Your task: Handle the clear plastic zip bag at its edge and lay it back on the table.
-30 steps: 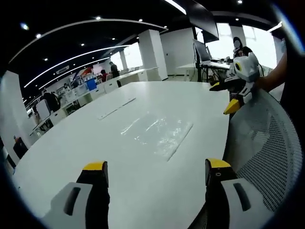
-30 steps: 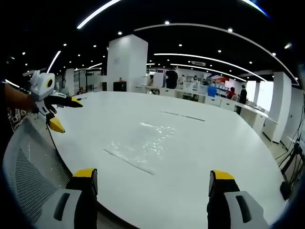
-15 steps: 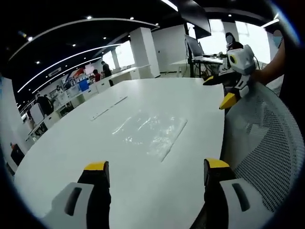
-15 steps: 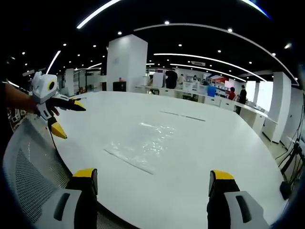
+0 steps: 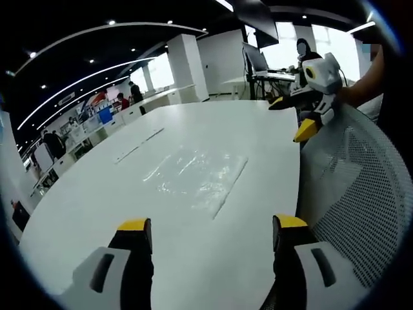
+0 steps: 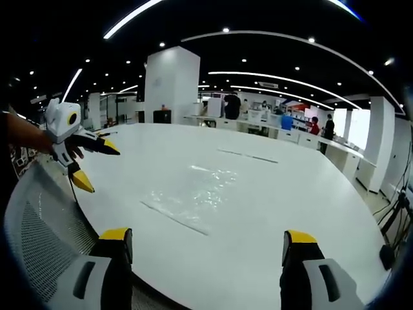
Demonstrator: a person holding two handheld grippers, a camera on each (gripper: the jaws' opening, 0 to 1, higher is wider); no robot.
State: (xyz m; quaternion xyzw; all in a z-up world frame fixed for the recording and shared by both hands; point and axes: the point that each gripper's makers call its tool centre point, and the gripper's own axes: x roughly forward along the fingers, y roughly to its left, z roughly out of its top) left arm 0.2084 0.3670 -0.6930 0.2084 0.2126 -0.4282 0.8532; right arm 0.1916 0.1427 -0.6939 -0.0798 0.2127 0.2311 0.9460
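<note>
A clear plastic zip bag (image 5: 197, 177) (image 6: 190, 197) lies flat on the white table (image 5: 97, 194) (image 6: 297, 187), its zip edge towards me. My left gripper (image 5: 206, 229) stands open above the near table edge, short of the bag; it also comes into the right gripper view (image 6: 93, 165) from the left, jaws apart. Open as well, my right gripper (image 6: 203, 239) hangs over the near edge with nothing between its jaws. It appears in the left gripper view (image 5: 293, 119) at the upper right, held by a hand.
A mesh chair back (image 5: 352, 194) (image 6: 45, 213) sits close by the table's near edge. Two thin strips (image 5: 135, 145) (image 6: 248, 157) lie on the table beyond the bag. Desks, pillars and several people stand far behind.
The left gripper has shifted a little forward and right, so the bag sits slightly lower in its view. In the right gripper view the left gripper has edged towards the table.
</note>
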